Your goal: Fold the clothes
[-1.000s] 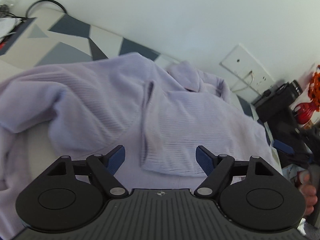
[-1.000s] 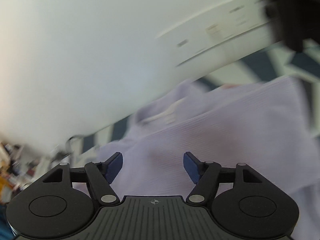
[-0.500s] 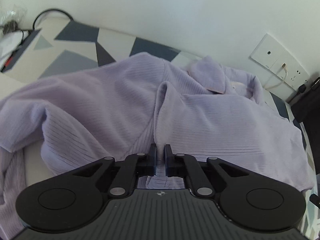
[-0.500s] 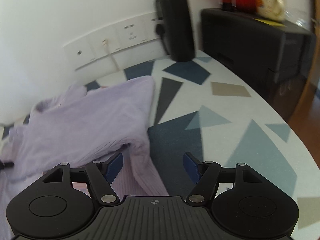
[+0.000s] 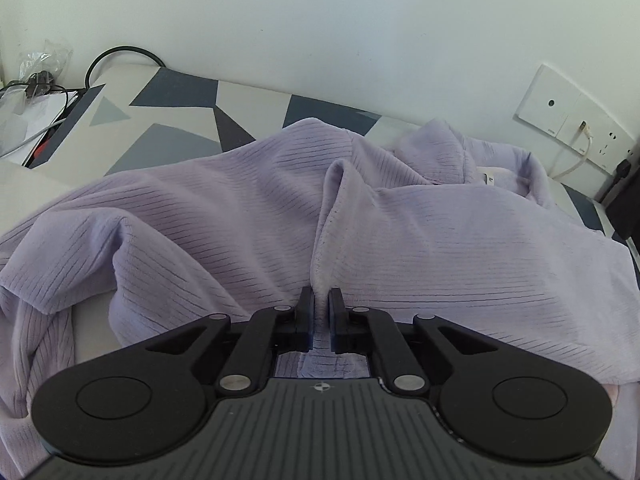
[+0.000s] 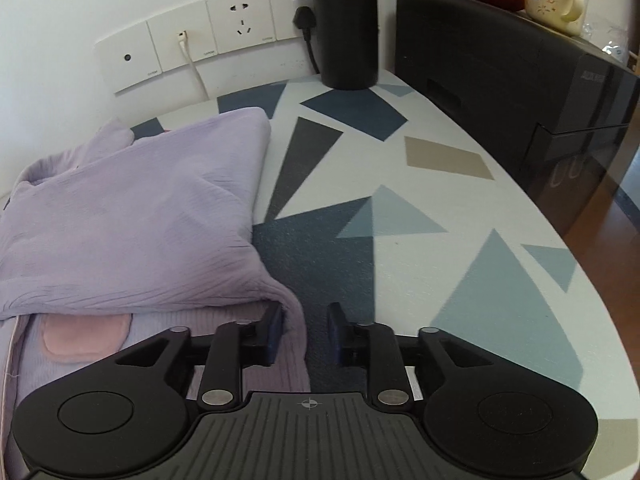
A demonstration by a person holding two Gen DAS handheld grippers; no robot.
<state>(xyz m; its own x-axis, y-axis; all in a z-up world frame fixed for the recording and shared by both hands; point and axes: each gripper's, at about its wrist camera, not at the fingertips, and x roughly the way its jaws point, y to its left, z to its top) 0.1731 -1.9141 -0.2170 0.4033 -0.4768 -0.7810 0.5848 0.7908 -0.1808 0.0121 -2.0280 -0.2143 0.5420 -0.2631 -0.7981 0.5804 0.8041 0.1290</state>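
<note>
A lilac ribbed garment (image 5: 240, 208) lies rumpled on the patterned table (image 5: 168, 136). My left gripper (image 5: 319, 304) is at the near hem of the garment. Its jaws are almost together and easing slightly open, and they pinch a raised fold of the fabric. In the right wrist view the garment (image 6: 132, 220) covers the left side, with a pink patch (image 6: 84, 336) on the layer beneath. My right gripper (image 6: 306, 320) sits at the garment's near right corner. Its jaws are closing with the fabric edge between them. The left pad touches the cloth and the right pad stands apart from it.
A black cylinder (image 6: 346, 20) stands by the wall sockets (image 6: 208, 36). A black box (image 6: 500, 80) carries a mug (image 6: 556, 0) at the far right. The table's curved edge (image 6: 592, 280) drops off on the right. Cables and a bag (image 5: 36, 80) lie at the far left.
My left gripper's jaws went from wide open to pinched on the garment's fold. My right gripper swung down from the wall to the garment's right corner, and its jaws narrowed.
</note>
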